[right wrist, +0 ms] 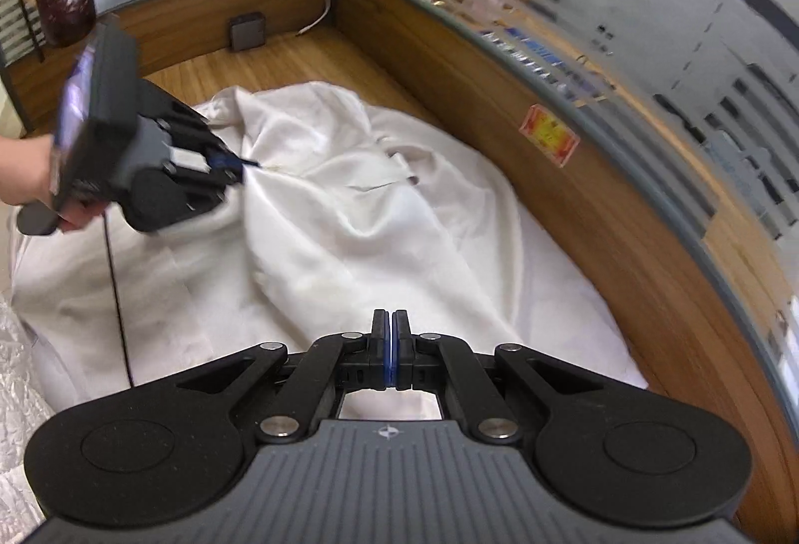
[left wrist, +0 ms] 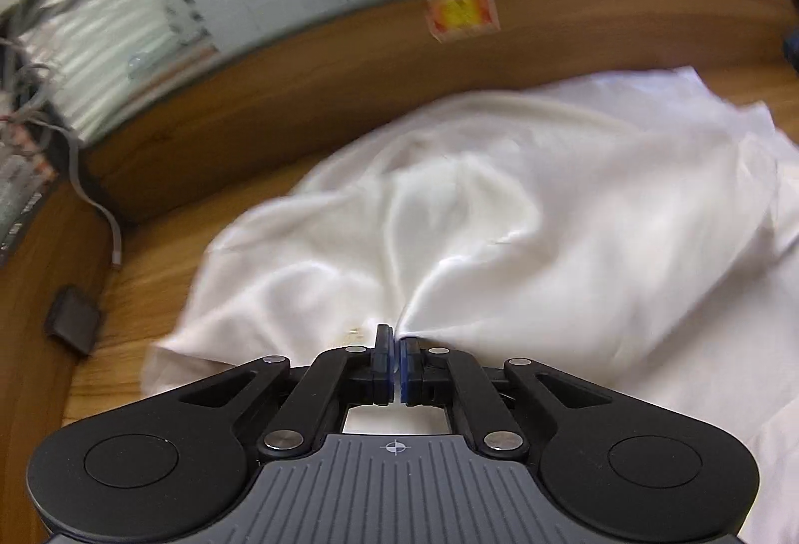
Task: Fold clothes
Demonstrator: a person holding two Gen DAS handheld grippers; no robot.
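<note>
Now, left wrist view: the left tool point(left wrist: 397, 336) is clenched on a pinch of the white garment point(left wrist: 524, 214), rumpled on the wooden surface point(left wrist: 150, 284). Right wrist view: the right tool point(right wrist: 392, 319) is closed, apparently empty, above the cloth. Likely next: grab an edge. No containers visible.

Wood desk point(right wrist: 309, 59) w/ frosted glass partition point(right wrist: 624, 9).
</note>
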